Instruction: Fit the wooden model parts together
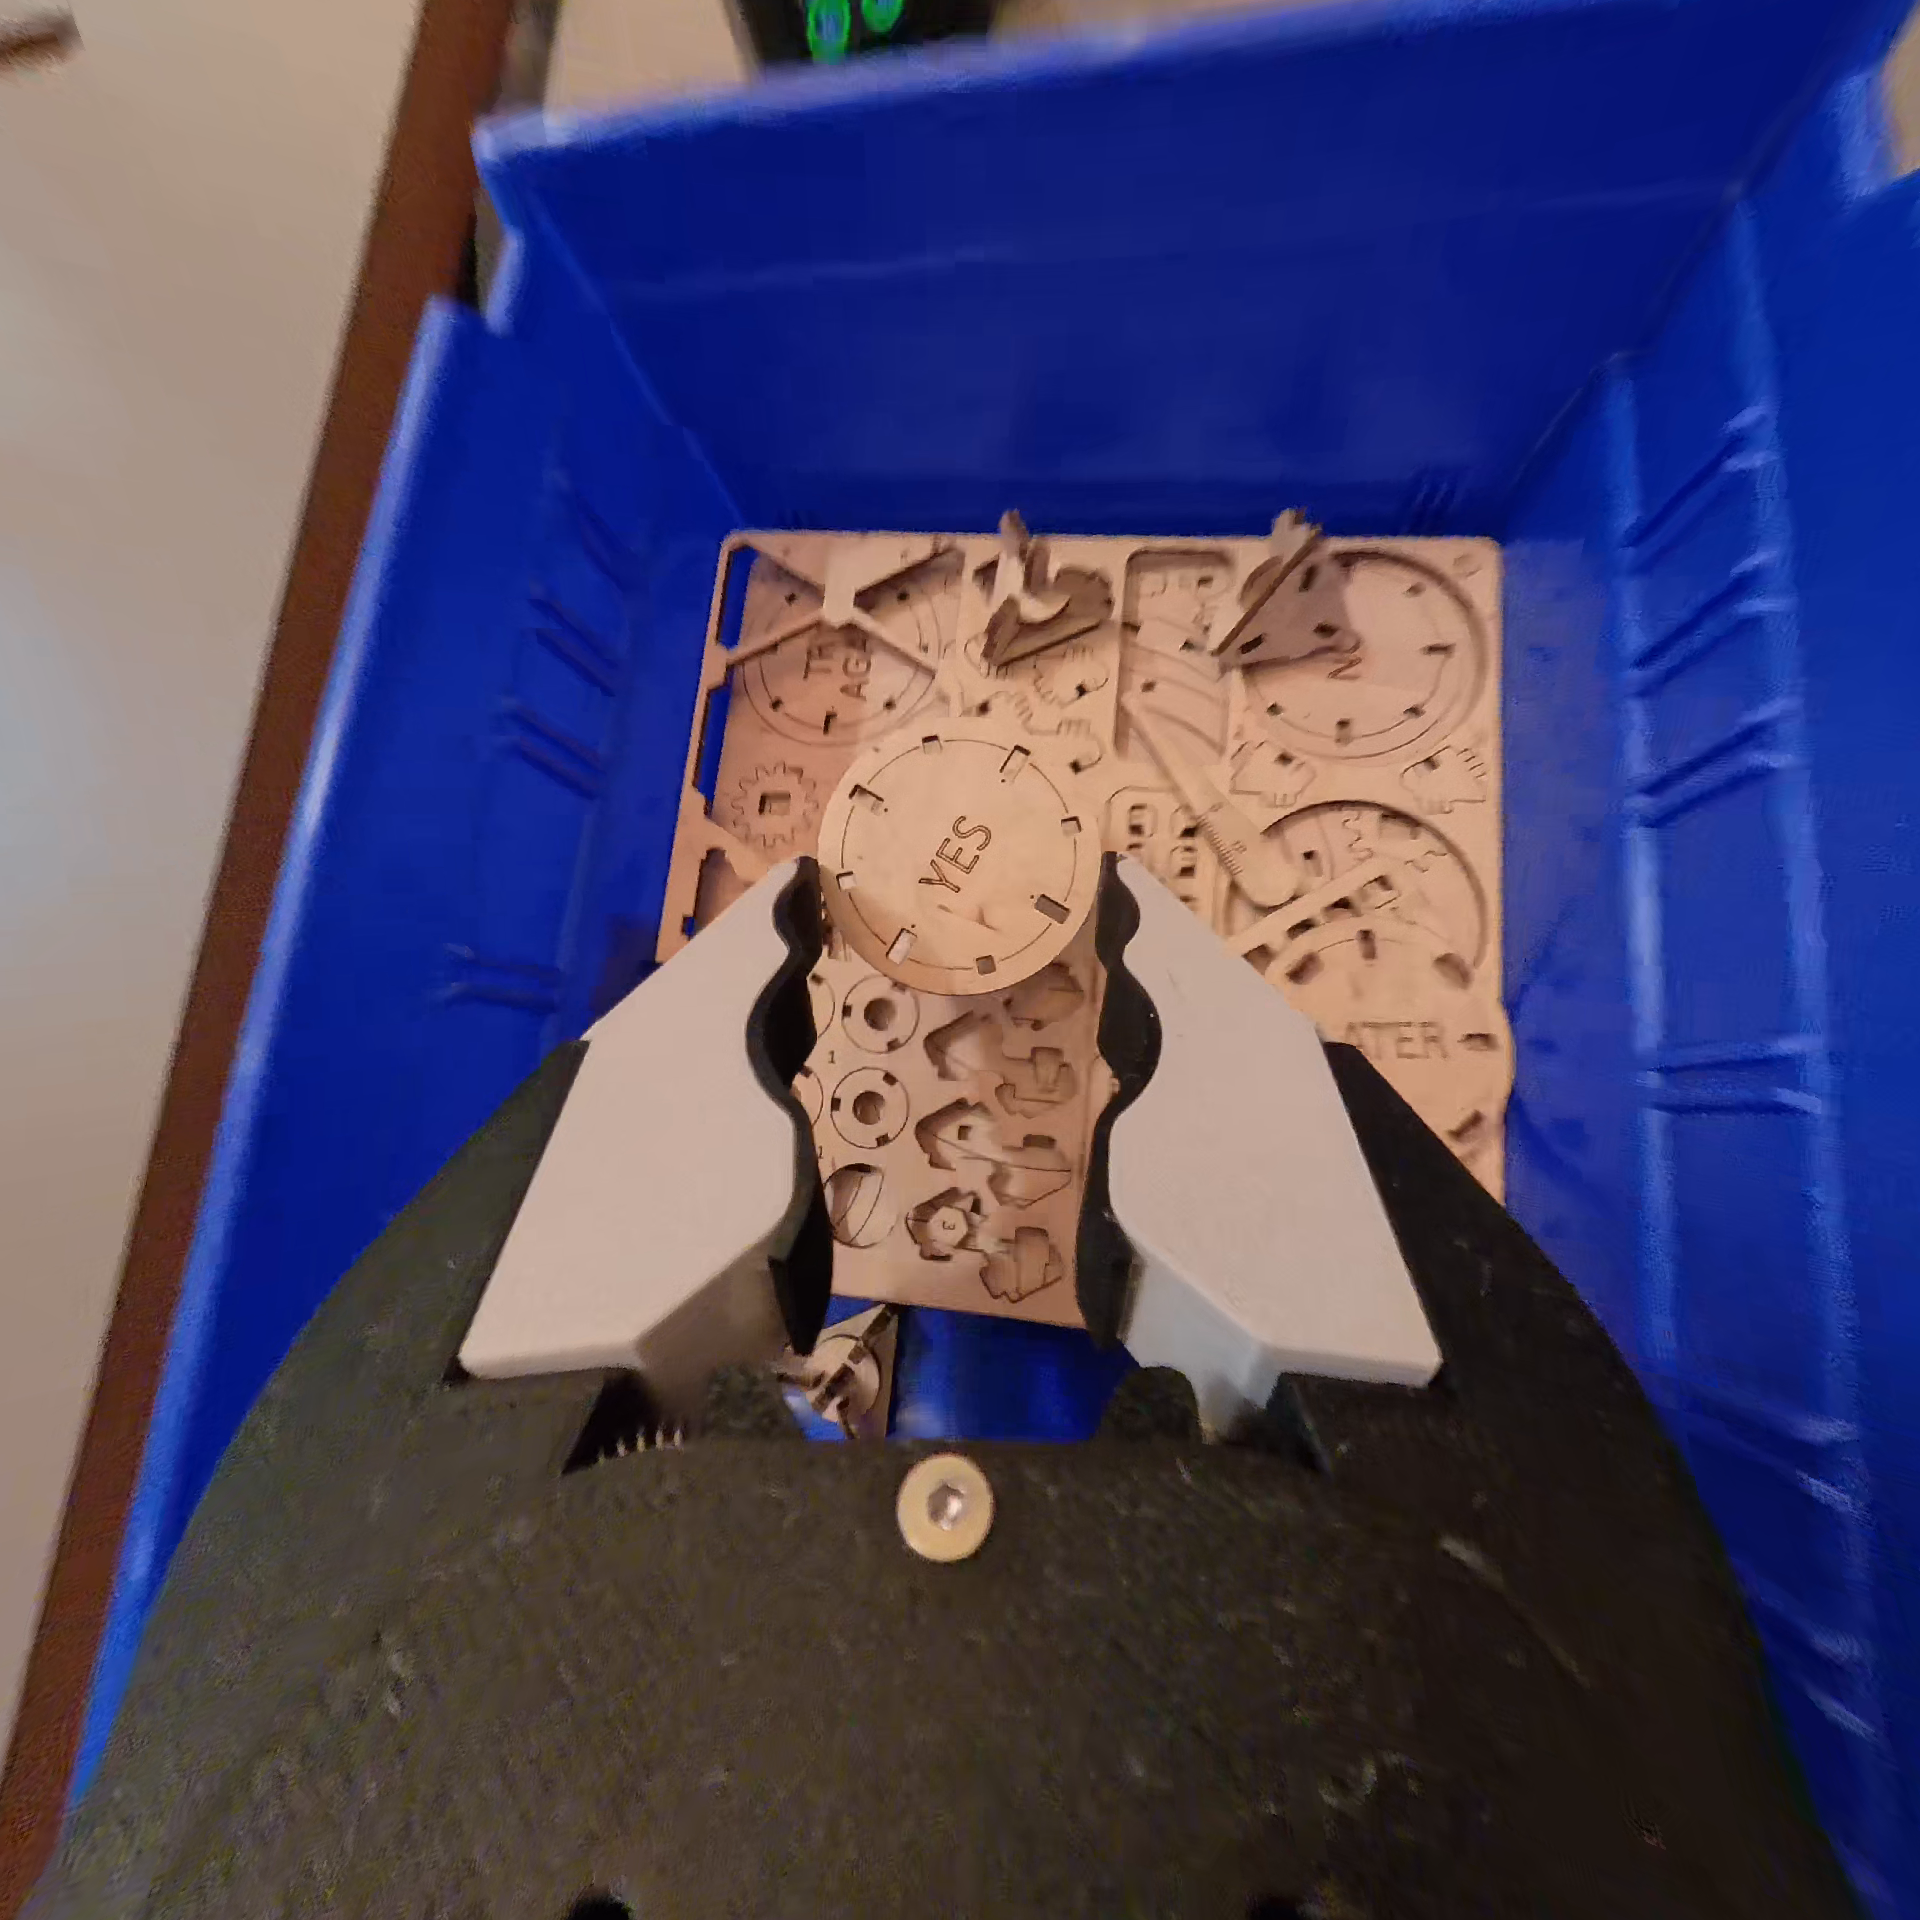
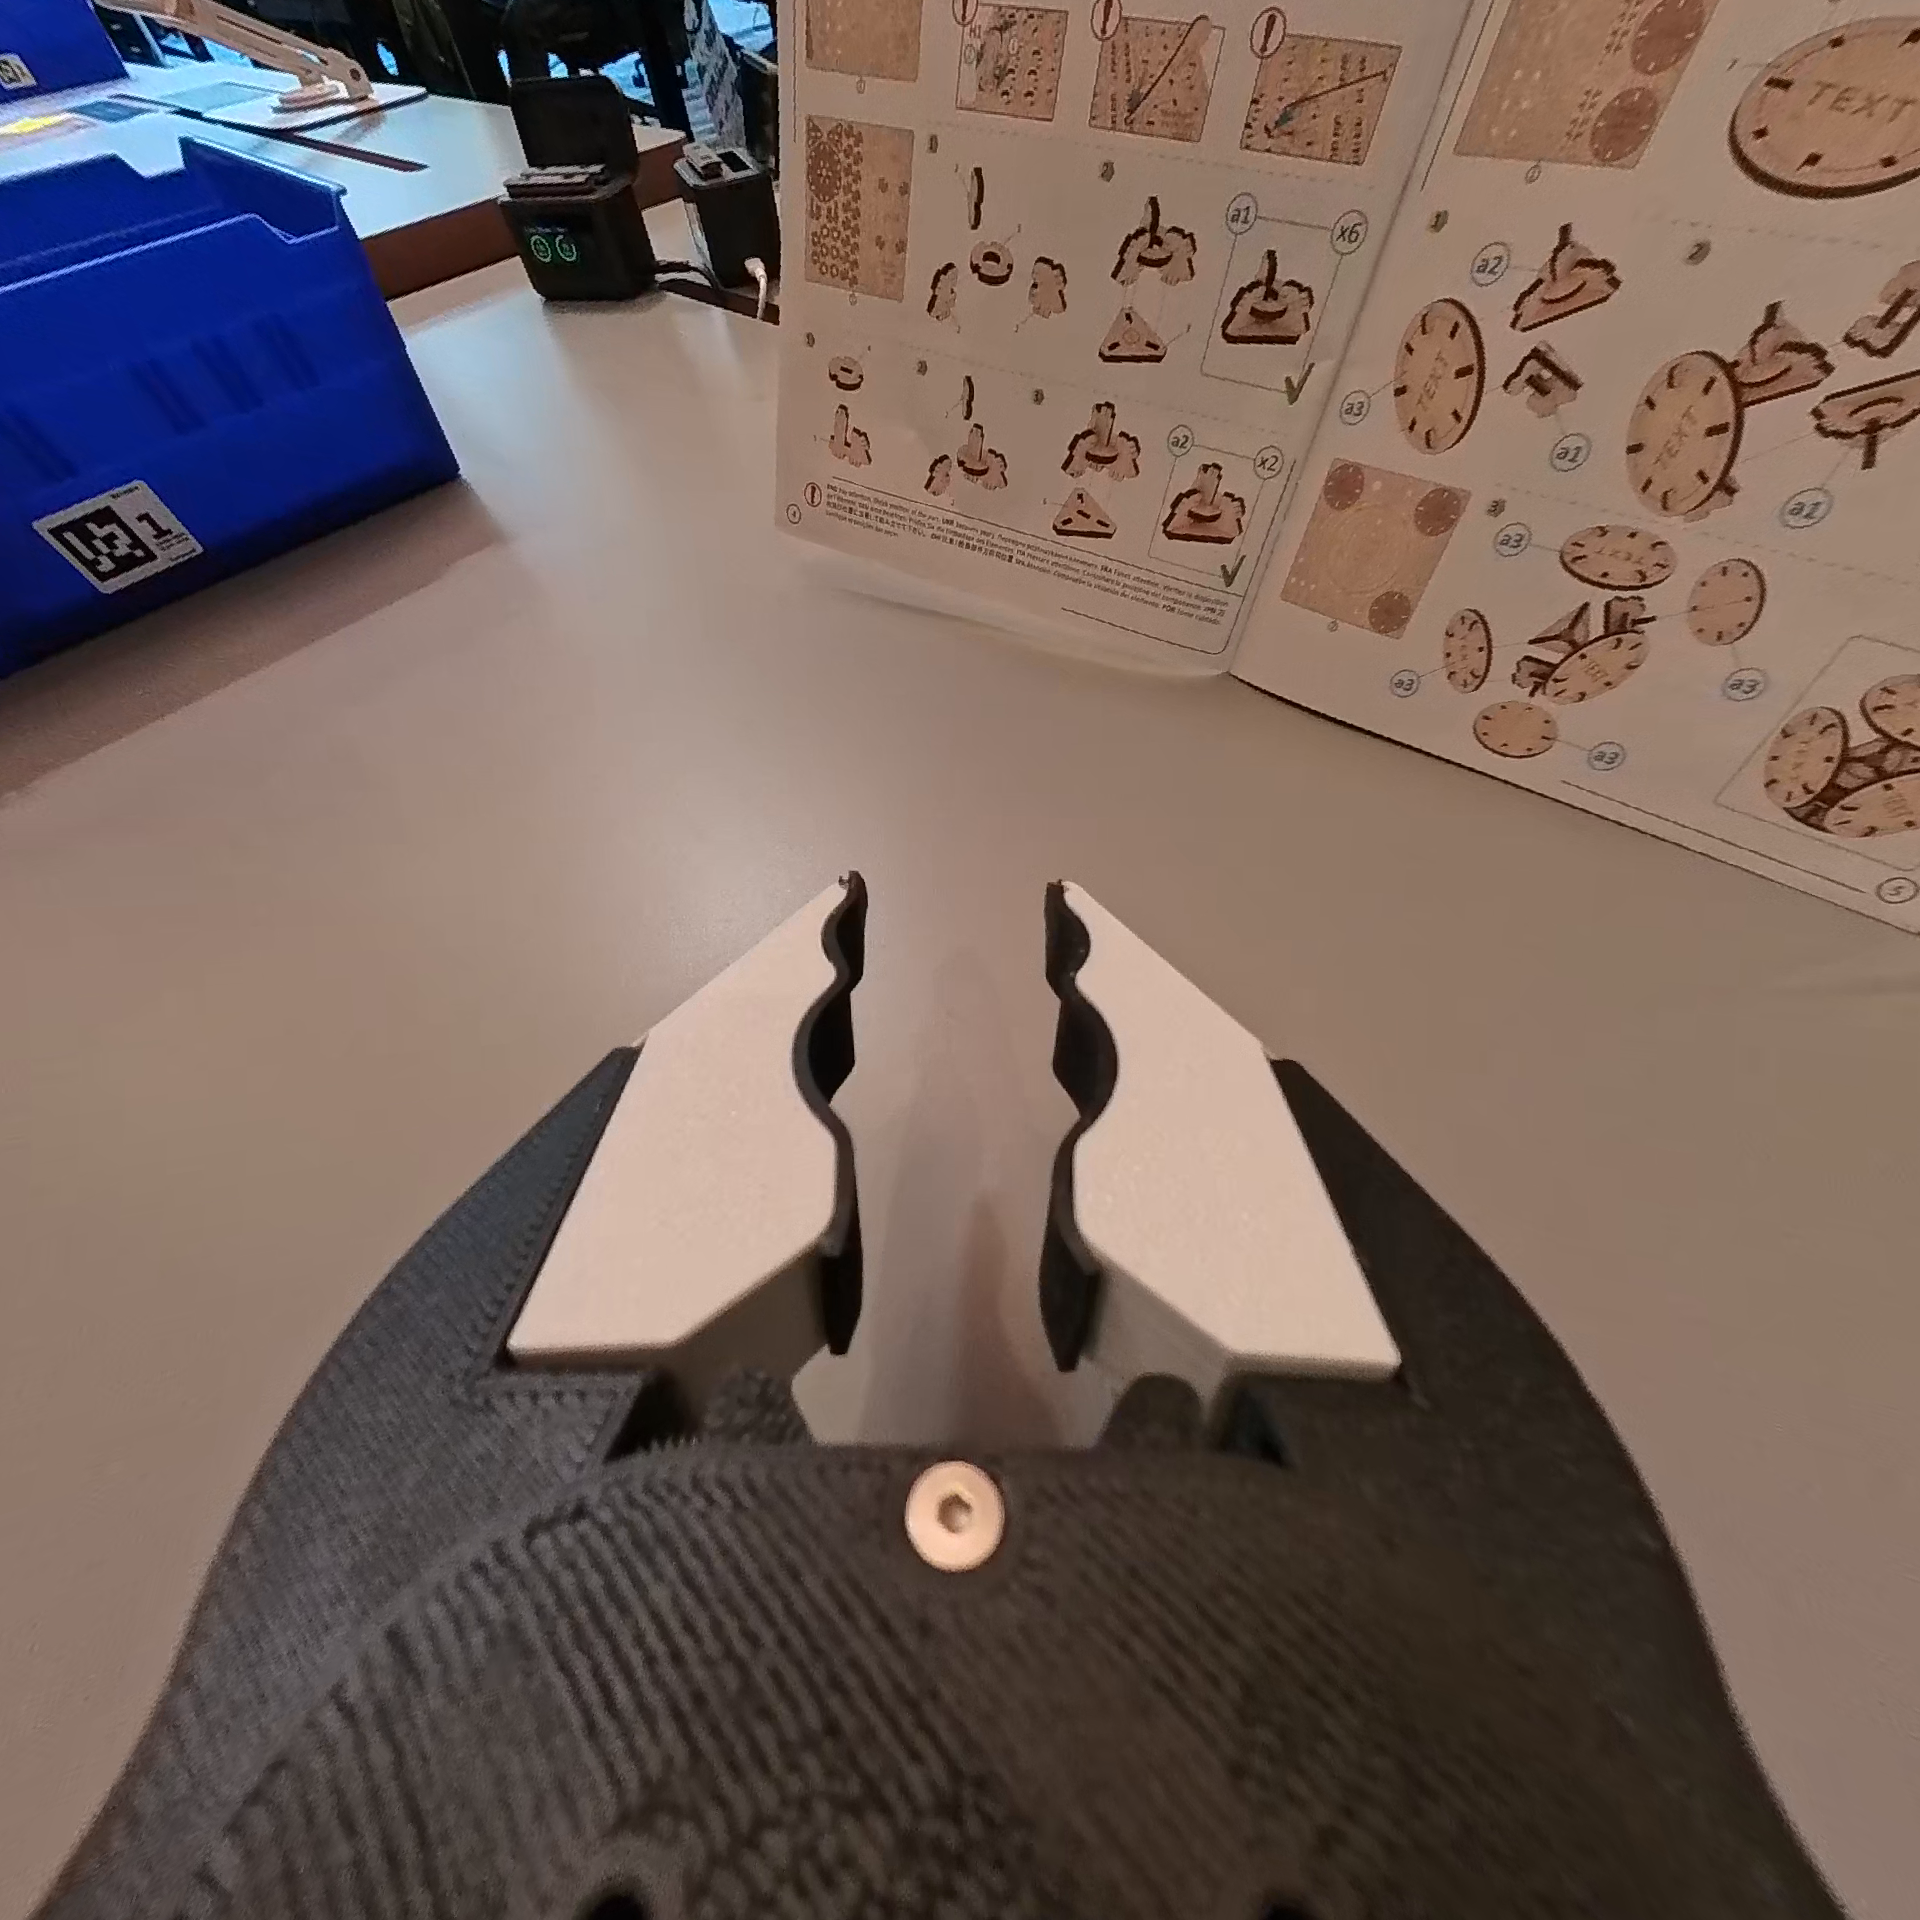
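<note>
In the left wrist view a round wooden disc (image 1: pixel 956 852) with slots around its rim sits between my left gripper's (image 1: pixel 956 860) fingertips. Both black pads touch its edge, so the gripper is shut on it. The disc is just above a laser-cut wooden parts sheet (image 1: pixel 1351 748) lying on the floor of a blue bin (image 1: pixel 1039 364). Two small assembled wooden pieces (image 1: pixel 1023 613) (image 1: pixel 1283 613) stand at the sheet's far edge. My right gripper (image 2: pixel 954 883) is open and empty, low over the pale table (image 2: pixel 623 779).
An open instruction booklet (image 2: pixel 1351 364) stands propped at the right of the table. The blue bin (image 2: pixel 187 364), with a black-and-white tag (image 2: pixel 114 535), is at the far left. Black charger units (image 2: pixel 582 229) stand behind. Another wooden part (image 1: pixel 847 1371) lies under the left gripper. The gap from one gripper's tips to the other's is roughly 50 cm.
</note>
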`<act>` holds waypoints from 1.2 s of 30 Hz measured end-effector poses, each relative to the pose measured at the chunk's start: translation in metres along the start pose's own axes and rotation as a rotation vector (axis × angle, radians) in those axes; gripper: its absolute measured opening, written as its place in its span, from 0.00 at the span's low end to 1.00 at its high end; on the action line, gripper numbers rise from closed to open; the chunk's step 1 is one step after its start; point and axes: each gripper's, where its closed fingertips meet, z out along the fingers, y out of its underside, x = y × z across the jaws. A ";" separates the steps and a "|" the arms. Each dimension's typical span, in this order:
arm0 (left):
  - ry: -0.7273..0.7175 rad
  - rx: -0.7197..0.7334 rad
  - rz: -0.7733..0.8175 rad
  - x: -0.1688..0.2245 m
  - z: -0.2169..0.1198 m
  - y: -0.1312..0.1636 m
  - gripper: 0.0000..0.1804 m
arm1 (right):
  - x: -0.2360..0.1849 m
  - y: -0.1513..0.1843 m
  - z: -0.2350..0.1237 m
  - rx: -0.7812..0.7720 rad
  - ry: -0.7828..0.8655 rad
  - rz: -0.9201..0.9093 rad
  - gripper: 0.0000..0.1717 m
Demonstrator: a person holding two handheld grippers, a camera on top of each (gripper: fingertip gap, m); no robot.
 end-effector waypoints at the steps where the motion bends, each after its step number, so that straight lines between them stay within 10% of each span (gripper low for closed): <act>1: -0.001 0.028 0.018 0.005 -0.008 -0.009 0.30 | 0.000 0.000 0.000 -0.001 0.000 0.000 0.20; 11: 0.219 0.329 0.186 0.162 -0.112 -0.093 0.30 | 0.000 0.001 0.001 -0.006 0.000 -0.002 0.20; 20: 0.507 0.184 0.236 0.322 -0.069 -0.040 0.30 | -0.005 0.003 0.000 -0.019 -0.006 -0.042 0.20; 36: 0.563 0.073 0.077 0.351 -0.035 0.004 0.30 | -0.015 0.009 0.001 -0.056 -0.090 -0.031 0.20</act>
